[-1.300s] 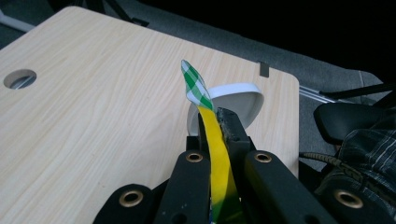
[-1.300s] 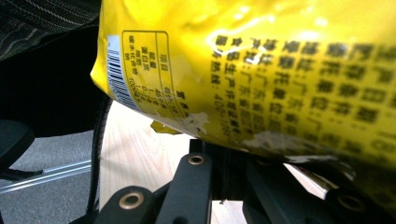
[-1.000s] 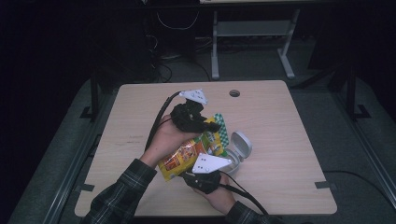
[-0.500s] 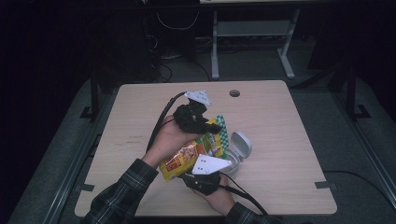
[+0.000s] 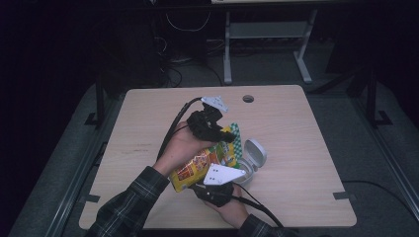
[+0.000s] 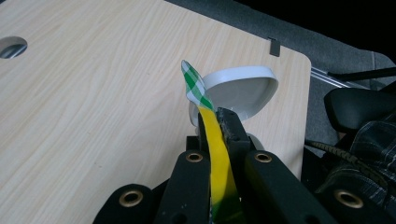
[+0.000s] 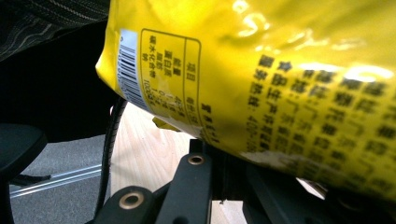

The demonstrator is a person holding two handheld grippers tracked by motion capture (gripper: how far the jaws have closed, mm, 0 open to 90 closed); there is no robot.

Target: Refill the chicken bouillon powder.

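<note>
We hold a yellow snack bag over the counter with both hand-held grippers.

Our left hand-held gripper pinches the bag's upper, green-checked edge between its pressed-together jaws. Our right hand-held gripper sits under the bag's lower end; its jaws look clamped on the bag's bottom edge, though the bag hides the tips. A white round container with its lid open lies on the counter just beside the bag.

Both forearms wear dark plaid sleeves with thin pale lines; each hand carries a black gripper, the left gripper and the right gripper, each topped by a grey three-cornered plate and trailing a black cable. Brass-ringed holes stud the matte black jaw arms.
</note>
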